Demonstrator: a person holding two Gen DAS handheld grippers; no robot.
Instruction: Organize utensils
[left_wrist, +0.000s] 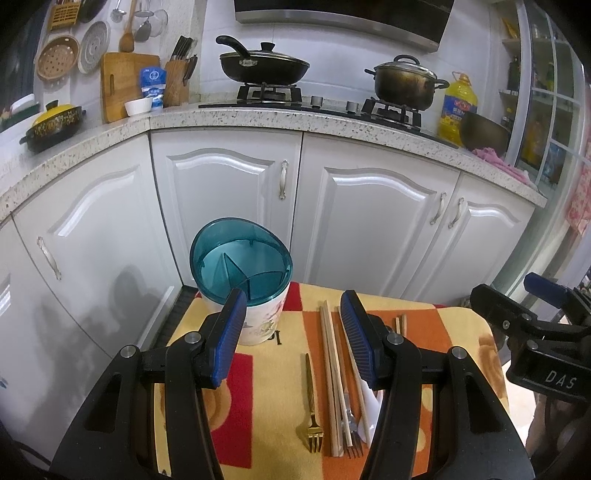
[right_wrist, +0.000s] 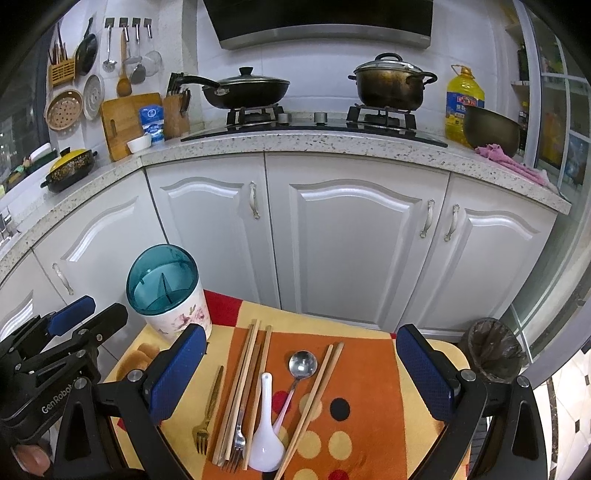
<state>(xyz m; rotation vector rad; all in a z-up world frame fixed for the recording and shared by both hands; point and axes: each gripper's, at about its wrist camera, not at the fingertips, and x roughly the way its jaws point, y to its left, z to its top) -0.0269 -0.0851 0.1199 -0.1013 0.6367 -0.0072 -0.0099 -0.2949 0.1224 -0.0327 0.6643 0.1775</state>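
Left gripper (left_wrist: 293, 339) and right gripper (right_wrist: 301, 373) are held agape, empty; silver fork (right_wrist: 239, 439) is half hidden under chopsticks (right_wrist: 240, 387); holder (right_wrist: 173, 299) is seen at ten o'clock.

My left tongs (left_wrist: 291, 339) and right tongs (right_wrist: 301, 373) both hang spread wide over the worktop (right_wrist: 369, 373), nothing between their pads. The holder (right_wrist: 166, 295) stands upright at the far left corner, its mouth uncovered from above but split by inner dividers. The gold fork (right_wrist: 208, 410), chopsticks (right_wrist: 240, 387), white spoon (right_wrist: 266, 435) and steel ladle (right_wrist: 301, 365) crowd the middle, several touching. The right side of the cloth lies bare. A bin (right_wrist: 493, 349) stands off the right edge.
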